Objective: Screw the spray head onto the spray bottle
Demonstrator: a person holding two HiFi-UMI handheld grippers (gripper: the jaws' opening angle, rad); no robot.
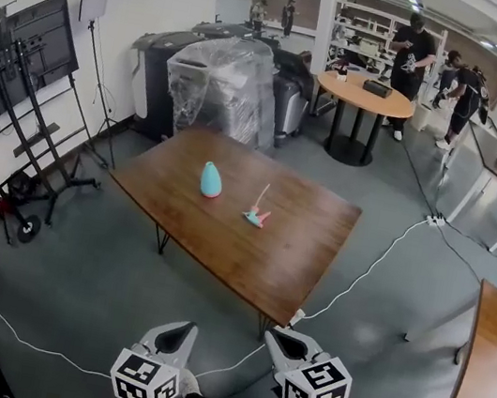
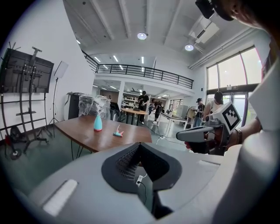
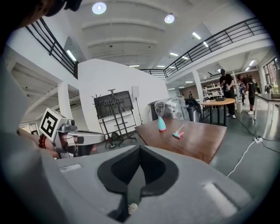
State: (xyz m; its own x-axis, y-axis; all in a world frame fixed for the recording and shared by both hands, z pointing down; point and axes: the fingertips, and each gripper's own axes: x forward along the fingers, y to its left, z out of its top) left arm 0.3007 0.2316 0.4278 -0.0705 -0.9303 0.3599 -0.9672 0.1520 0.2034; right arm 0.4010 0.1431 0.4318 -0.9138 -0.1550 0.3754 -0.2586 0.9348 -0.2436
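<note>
Head view, left to right. Left gripper (image 1: 177, 335): jaws pressed together on nothing, well short of the near edge of the table (image 1: 223, 236). Spray bottle (image 1: 211, 180): teal, upright, toward the far left corner, clear of every edge. Spray head (image 1: 256, 214): on its side just right of the bottle, not touching it, thin tube slanting up. Right gripper (image 1: 285, 345): likewise closed and empty, beside the left one. White cable (image 1: 364, 273): across the floor past the near right corner. Probable failures: narrow-topped bottle tipped or skated toward the far edge by a glancing approach with jaws unopened; tube bent, or wide of the neck, through a skewed pinch on the head; cross-threading from a tilted start; a foot snagged on the cable.
</note>
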